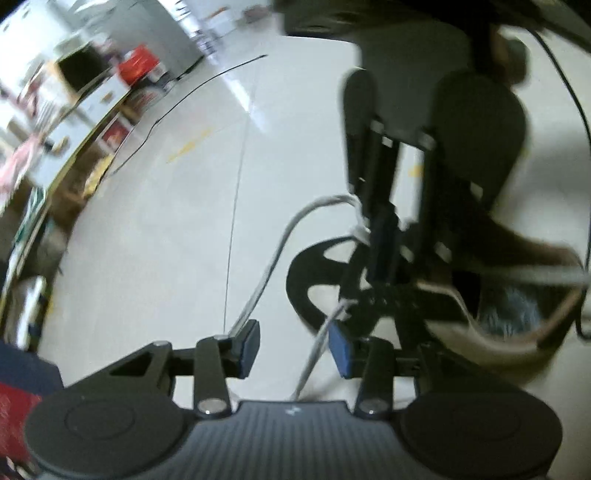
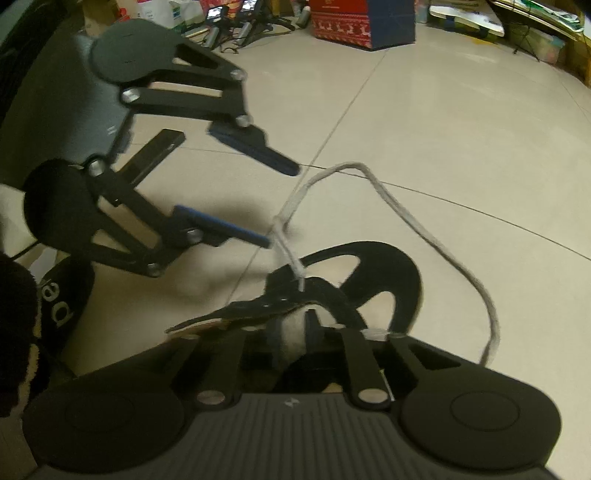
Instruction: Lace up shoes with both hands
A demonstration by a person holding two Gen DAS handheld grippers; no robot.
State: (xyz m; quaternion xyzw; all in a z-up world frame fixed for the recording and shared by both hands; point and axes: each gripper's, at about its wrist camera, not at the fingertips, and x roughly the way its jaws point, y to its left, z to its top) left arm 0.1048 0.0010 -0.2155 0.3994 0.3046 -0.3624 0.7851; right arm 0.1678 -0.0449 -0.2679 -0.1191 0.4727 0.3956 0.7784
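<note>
A flat black shoe upper with cut-outs lies on the pale floor, and a grey lace rises from it and loops off to the right. My left gripper hovers above it with its blue pads wide apart. In the left wrist view the lace runs loose between the pads of the left gripper, which is open. My right gripper points down at the black eyelet flap; its jaws stand a little apart around something pale. From the left wrist, the right gripper sits on the shoe upper.
A red and blue box and other clutter line the far edge of the floor. A tan shoe lies at the right. Black cables trail across the tiles. A black thing with white letters lies at the lower left.
</note>
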